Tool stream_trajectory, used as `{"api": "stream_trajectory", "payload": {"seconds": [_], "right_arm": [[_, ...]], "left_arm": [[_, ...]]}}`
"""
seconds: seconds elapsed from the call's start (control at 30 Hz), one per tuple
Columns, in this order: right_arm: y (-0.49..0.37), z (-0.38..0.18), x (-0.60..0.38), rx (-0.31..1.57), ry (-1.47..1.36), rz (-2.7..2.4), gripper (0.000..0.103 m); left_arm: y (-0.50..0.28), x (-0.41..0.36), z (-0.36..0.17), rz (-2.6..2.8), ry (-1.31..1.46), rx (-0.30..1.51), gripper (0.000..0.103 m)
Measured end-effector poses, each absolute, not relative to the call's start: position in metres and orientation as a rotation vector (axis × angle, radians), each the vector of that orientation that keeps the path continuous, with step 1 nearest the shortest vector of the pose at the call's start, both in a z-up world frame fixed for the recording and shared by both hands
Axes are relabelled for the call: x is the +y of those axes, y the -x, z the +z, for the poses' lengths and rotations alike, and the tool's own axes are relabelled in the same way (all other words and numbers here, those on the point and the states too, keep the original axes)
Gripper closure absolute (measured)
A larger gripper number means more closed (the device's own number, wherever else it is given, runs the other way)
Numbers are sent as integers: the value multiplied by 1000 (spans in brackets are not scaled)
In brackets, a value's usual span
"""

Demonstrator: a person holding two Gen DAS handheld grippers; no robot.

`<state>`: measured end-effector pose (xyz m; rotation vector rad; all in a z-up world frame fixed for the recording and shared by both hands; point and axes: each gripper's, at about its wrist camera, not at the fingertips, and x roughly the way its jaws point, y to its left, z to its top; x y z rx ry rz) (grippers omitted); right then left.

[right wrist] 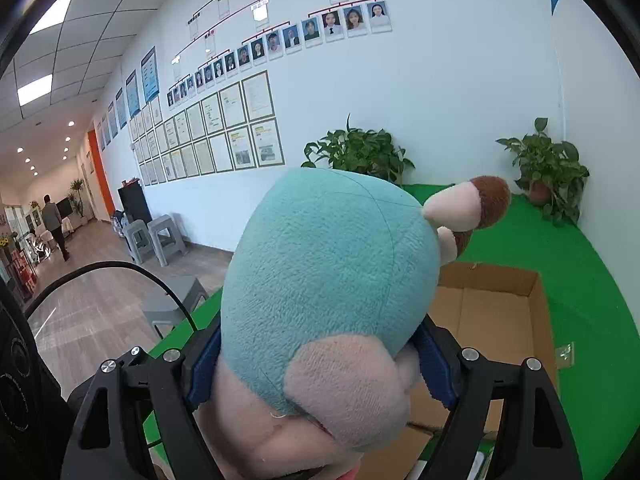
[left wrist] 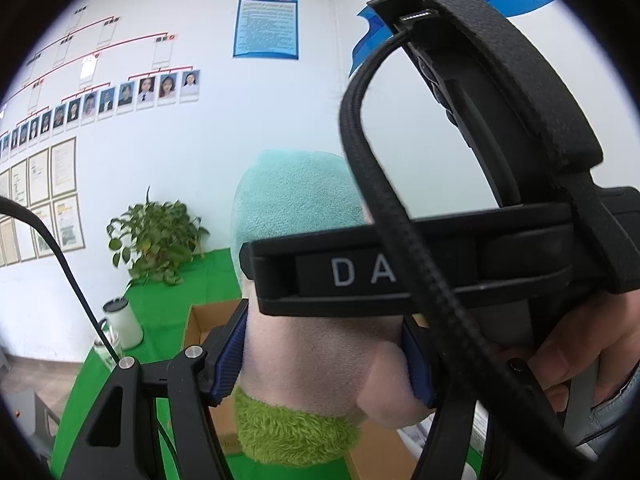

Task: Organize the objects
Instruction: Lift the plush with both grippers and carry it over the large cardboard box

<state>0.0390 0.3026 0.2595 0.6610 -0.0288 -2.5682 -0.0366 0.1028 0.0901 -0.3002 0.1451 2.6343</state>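
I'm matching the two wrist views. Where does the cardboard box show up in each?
Left wrist: the cardboard box sits low and left of centre, mostly hidden behind the plush toy held in the left gripper.
Right wrist: the box lies open at lower right, behind the toy that the right gripper holds.
Shared landmark: the green cloth.

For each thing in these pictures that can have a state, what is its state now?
Teal and pink plush toy: held in the air above the box, gripped from two sides.
Brown cardboard box: open, flaps up.
Left gripper: shut on the toy.
Right gripper: shut on the toy.
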Motion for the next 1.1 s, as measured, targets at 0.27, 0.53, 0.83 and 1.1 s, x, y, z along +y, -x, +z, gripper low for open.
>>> {"api": "stream_trajectory", "payload": {"seconds": [0.27, 0.53, 0.83, 1.1], "right_arm": [[46, 344, 272, 2, -573, -2637, 25], [136, 351, 206, 9, -620, -2600, 26], [213, 270, 161, -19, -784, -2505, 27], [264, 123, 123, -48, -1057, -2304, 27]], "left_arm": [[89, 89, 130, 2605, 225, 139, 36], [126, 68, 134, 2615, 293, 105, 36], [176, 48, 98, 2630, 494, 60, 36], [219, 27, 23, 2620, 831, -11, 37]]}}
